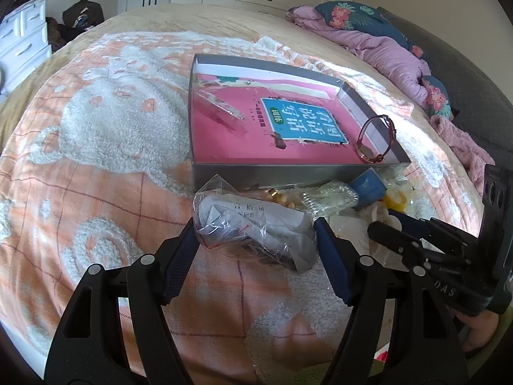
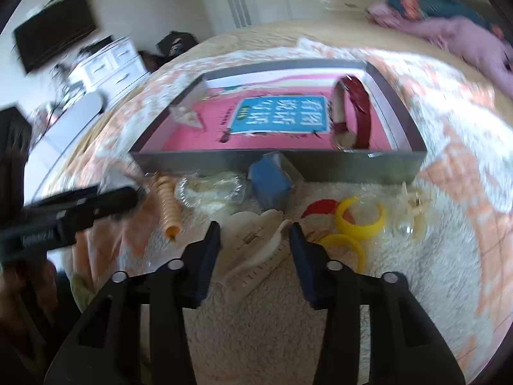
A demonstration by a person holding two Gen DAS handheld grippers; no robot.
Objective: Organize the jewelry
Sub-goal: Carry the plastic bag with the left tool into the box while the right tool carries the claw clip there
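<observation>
A grey box [image 1: 282, 171] [image 2: 336, 163] with a pink book lining its bottom lies on the bed. A red-strapped watch [image 1: 373, 139] [image 2: 351, 117] and a clear packet [image 1: 221, 109] [image 2: 187, 116] sit inside it. In front lies loose jewelry: a clear plastic bag [image 1: 253, 224], a blue box [image 1: 367, 189] [image 2: 271, 183], yellow bangles [image 2: 360, 218], a white hair clip [image 2: 259, 243], an orange spiral tie [image 2: 168, 208]. My left gripper [image 1: 255, 227] is open around the plastic bag. My right gripper [image 2: 255, 232] is open over the white hair clip.
The bed is covered by an orange and white fleece blanket [image 1: 96, 160]. A purple quilt and floral pillow [image 1: 378, 32] lie at the far right. A white drawer unit [image 1: 22, 38] stands left of the bed. A cream claw clip [image 2: 413, 205] lies right of the bangles.
</observation>
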